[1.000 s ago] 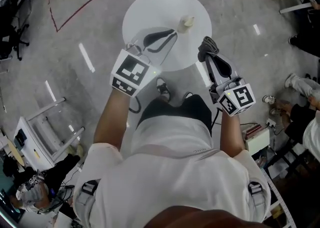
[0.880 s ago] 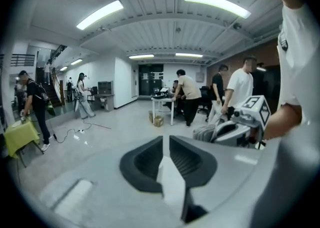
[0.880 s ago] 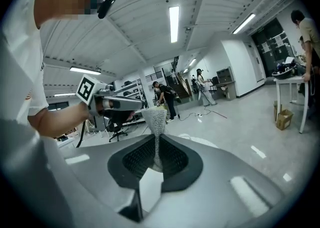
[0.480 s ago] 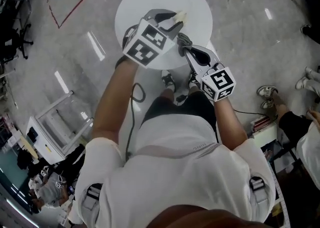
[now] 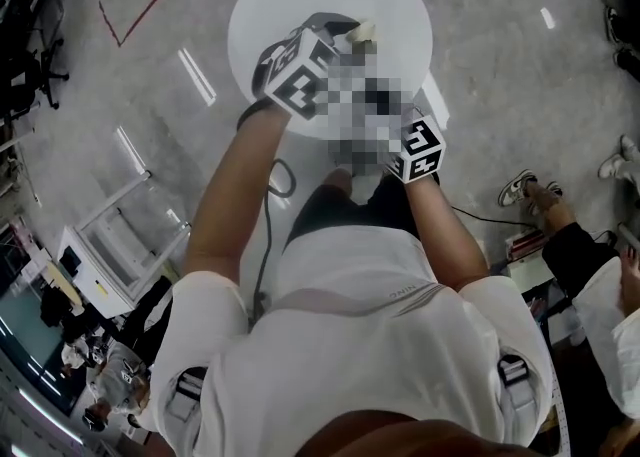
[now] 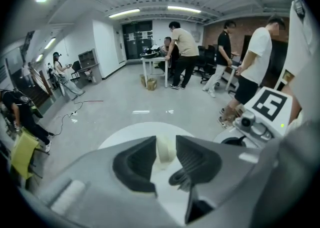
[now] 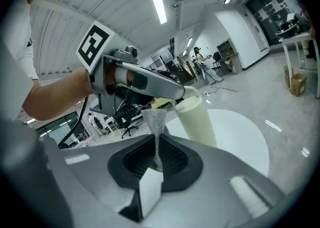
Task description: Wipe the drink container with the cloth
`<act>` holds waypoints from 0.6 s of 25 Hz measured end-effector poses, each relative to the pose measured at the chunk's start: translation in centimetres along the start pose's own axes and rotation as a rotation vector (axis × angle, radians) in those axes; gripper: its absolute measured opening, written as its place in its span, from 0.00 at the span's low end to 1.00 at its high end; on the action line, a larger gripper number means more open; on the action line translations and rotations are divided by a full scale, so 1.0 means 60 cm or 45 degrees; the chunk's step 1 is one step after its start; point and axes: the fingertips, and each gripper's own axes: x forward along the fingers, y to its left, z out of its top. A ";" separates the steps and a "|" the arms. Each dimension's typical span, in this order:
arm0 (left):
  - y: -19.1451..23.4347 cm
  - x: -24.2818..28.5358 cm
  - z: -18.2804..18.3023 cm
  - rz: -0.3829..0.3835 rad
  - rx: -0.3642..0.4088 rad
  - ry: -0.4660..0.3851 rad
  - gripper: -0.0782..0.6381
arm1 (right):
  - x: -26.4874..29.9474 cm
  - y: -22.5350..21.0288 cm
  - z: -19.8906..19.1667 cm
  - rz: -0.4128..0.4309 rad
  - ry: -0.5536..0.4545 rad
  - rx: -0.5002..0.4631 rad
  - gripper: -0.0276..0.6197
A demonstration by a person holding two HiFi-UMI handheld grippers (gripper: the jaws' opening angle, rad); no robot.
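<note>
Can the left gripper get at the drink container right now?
Probably yes. The left gripper has just been opening its jaws, and the drink container shows in the gap between them, untouched, with nothing in the way.

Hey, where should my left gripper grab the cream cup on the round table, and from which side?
Grip the cup on its upper wall, just under the rim, coming down from above on your side. It stands upright and round, and the left gripper, its fingers just opening, frames it. That probably leaves the lower wall for the cloth.
</note>
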 end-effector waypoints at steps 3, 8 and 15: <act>0.000 0.004 -0.003 -0.001 0.014 0.012 0.28 | 0.020 -0.004 -0.004 -0.005 -0.015 0.057 0.09; 0.009 0.007 0.000 0.007 0.007 -0.006 0.19 | 0.057 -0.022 -0.006 -0.009 -0.059 0.223 0.09; 0.007 0.011 -0.006 0.009 -0.013 -0.006 0.19 | 0.085 -0.035 -0.010 -0.092 -0.138 0.461 0.08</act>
